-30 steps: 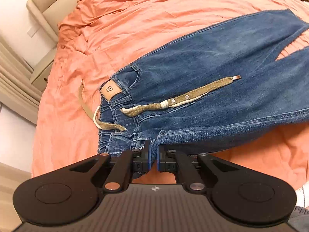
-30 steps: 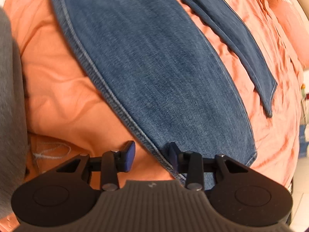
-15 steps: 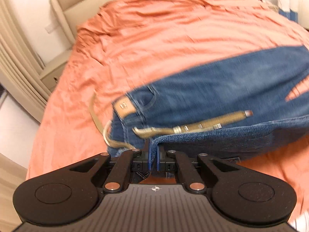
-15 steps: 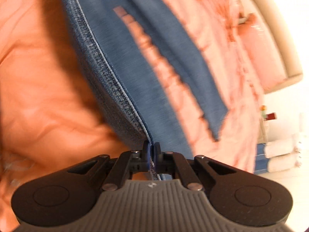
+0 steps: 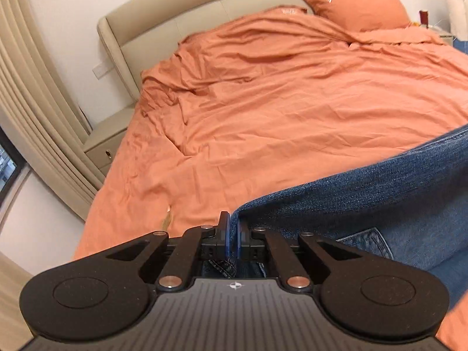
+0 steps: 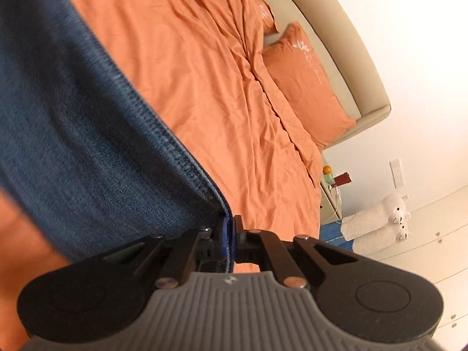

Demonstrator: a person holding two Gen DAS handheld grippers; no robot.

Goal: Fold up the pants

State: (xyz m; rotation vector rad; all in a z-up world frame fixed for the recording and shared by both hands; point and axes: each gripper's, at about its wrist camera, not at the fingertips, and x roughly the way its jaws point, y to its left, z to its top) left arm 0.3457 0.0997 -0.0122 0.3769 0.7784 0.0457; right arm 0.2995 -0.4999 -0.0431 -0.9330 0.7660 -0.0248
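Observation:
The blue jeans (image 5: 380,199) are lifted off the orange bed cover (image 5: 278,102). My left gripper (image 5: 232,223) is shut on a denim edge, and the cloth runs off to the right, with a back pocket (image 5: 365,242) showing below. In the right wrist view my right gripper (image 6: 231,226) is shut on the stitched side seam of the jeans (image 6: 87,152), which hang taut up and to the left. The waistband and belt are hidden, apart from a scrap of tan strap (image 5: 167,219) on the cover.
A beige headboard (image 5: 204,11) runs along the far side of the bed, with an orange pillow (image 5: 351,8) against it. A bedside cabinet (image 5: 105,140) and curtains (image 5: 38,111) stand at the left. White plush toys (image 6: 377,222) lie on the floor beside the bed.
Both grippers have risen and swung toward the headboard, carrying the jeans off the cover. The right gripper, open a second ago, has shut on the seam. The belt and waistband have dropped from view.

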